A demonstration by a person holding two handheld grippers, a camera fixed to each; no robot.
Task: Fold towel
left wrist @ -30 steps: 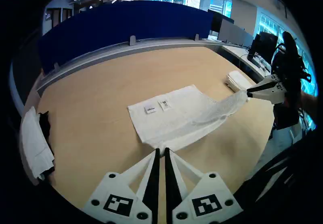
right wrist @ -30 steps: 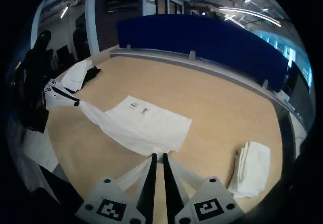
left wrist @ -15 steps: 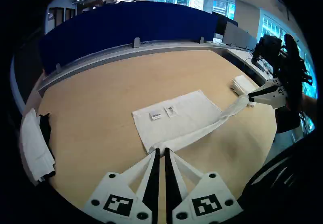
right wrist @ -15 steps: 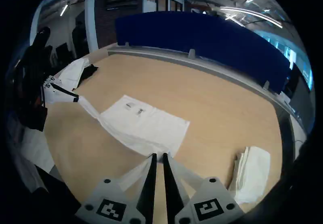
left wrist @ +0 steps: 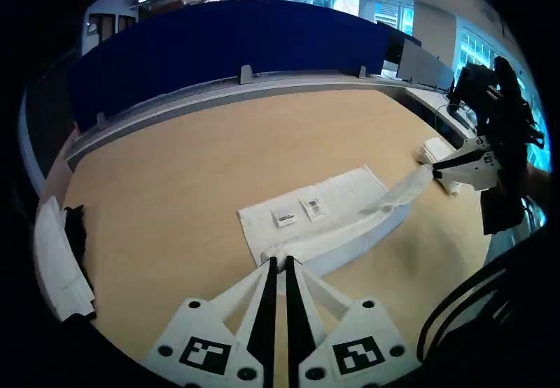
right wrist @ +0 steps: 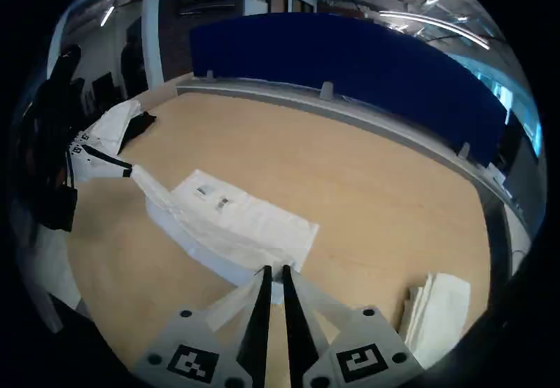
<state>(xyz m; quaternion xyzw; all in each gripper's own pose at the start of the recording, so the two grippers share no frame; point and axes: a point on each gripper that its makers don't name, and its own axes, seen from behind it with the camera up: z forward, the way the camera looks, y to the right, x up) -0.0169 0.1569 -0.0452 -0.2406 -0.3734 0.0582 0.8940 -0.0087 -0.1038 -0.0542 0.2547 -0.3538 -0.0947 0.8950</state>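
Note:
A white towel [left wrist: 329,213] with two small labels lies on the wooden table [left wrist: 182,178]. My left gripper [left wrist: 278,263] is shut on its near corner. Farther right in the left gripper view, my right gripper [left wrist: 435,171] pinches the opposite corner and lifts that edge off the table. In the right gripper view the same towel [right wrist: 238,223] stretches from my right gripper [right wrist: 271,272], shut on one corner, to my left gripper [right wrist: 130,171] at the left, which holds the other corner raised. The front edge of the towel hangs folded over between the two grippers.
A stack of folded white towels [right wrist: 437,307] sits at the table's right end, also seen in the left gripper view as white towels [left wrist: 437,151]. White cloth with a dark item [left wrist: 59,255] lies at the left end. A blue partition [left wrist: 224,45] backs the table.
Both grippers have carried the towel's front edge forward over the rest of the towel, so the visible flat part has grown narrower and a doubled edge has formed.

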